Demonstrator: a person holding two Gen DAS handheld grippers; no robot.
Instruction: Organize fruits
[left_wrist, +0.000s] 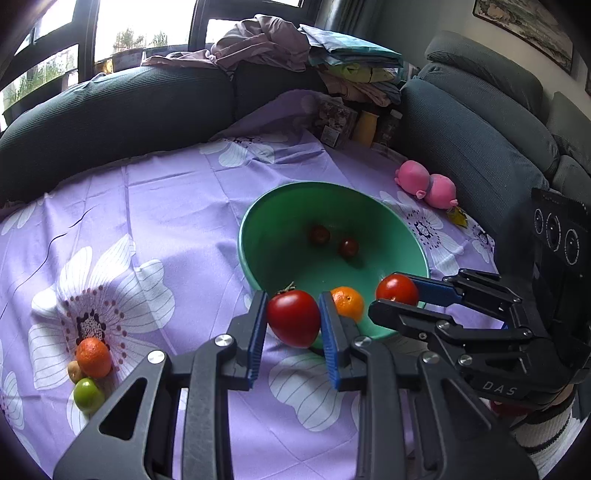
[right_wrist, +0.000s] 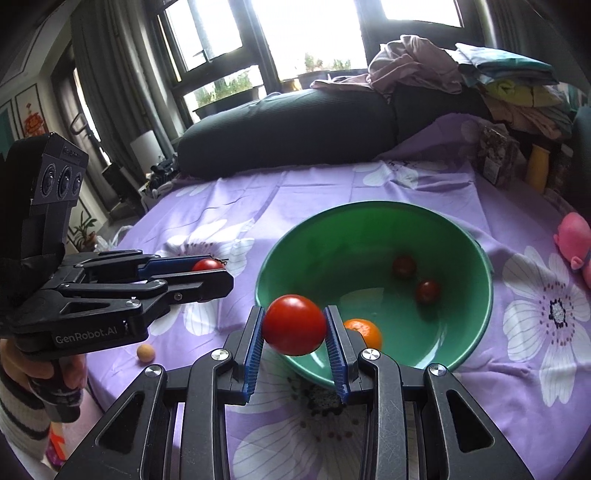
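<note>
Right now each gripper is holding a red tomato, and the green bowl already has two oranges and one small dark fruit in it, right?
Nearly. The green bowl holds one orange and two small dark fruits, as the right wrist view shows. Each gripper does hold a red tomato: left gripper, right gripper.

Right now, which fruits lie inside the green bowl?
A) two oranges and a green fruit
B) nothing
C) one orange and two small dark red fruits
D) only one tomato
C: inside the green bowl lie one orange and two small dark red fruits; both tomatoes are clamped in grippers.
</note>
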